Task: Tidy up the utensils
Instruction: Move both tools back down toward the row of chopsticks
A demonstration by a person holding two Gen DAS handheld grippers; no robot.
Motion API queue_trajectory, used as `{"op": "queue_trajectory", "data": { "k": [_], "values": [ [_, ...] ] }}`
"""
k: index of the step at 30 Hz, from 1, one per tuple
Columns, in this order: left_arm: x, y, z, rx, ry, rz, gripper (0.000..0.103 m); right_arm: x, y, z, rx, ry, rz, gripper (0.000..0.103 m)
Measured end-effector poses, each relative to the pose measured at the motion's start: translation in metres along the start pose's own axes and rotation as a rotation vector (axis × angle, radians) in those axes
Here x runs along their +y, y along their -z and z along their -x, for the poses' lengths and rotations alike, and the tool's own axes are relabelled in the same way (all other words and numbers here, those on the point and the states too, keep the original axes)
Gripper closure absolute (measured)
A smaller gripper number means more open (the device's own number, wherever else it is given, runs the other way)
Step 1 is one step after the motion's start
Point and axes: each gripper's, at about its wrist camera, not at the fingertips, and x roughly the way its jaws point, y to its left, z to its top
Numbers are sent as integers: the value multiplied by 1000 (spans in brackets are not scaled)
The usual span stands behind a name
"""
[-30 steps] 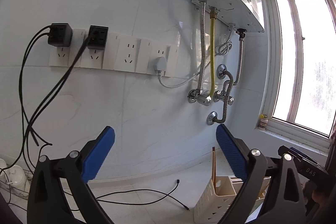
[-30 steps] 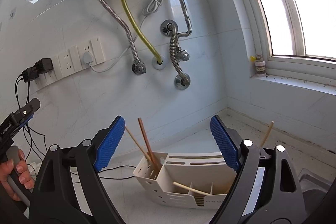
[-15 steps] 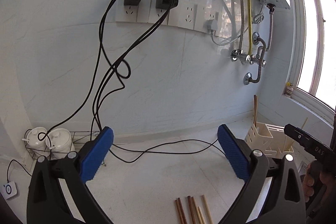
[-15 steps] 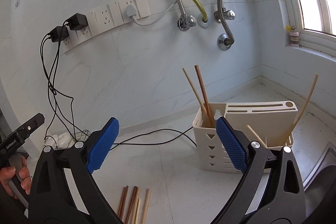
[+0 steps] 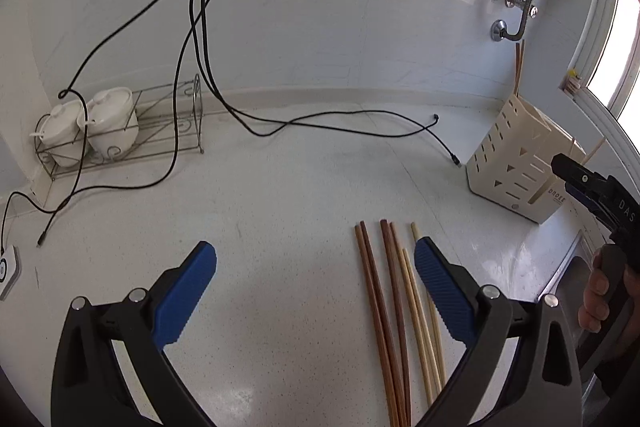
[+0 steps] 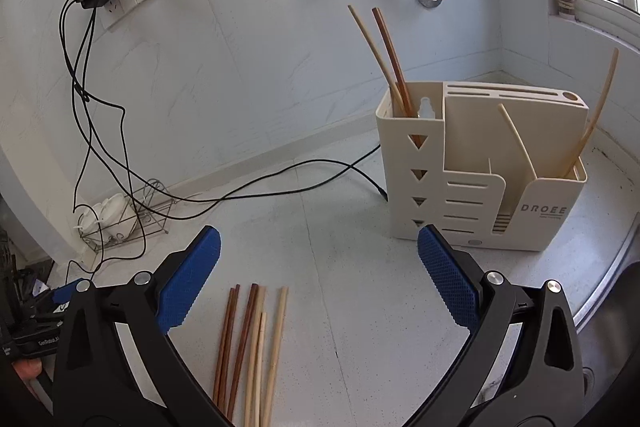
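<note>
Wooden dark and pale chopsticks [image 5: 394, 311] lie lengthwise at lower centre, just inside the wide-open, empty left gripper [image 5: 316, 279]'s right finger; right gripper [image 6: 320, 267], likewise agape, seems farther.

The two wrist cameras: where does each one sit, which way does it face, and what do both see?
Left wrist: on the left gripper, tilted down at the counter; open jaws and right gripper show.
Right wrist: on the right gripper, facing the utensil holder; open jaws show.
Shared: the loose chopsticks, holder, black cables.
</note>
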Motion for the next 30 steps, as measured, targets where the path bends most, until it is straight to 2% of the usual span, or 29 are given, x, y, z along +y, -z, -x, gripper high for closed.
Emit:
{"op": "queue_trajectory", "data": {
  "k": [10,16,21,24,30],
  "values": [
    [-1,33,-36,223,13,17,5,3,27,-40,234,14,22,9],
    [-8,48,-50,291,13,15,5,10,43,-69,402,36,40,9],
    [-15,55,-61,353,-4,-11,5,20,58,-95,566,89,104,9],
    [-20,57,-66,372,-16,-35,5,23,62,-101,602,110,116,14],
    [-28,60,-78,419,-51,-78,5,27,61,-100,601,108,137,14]
  ]
}}
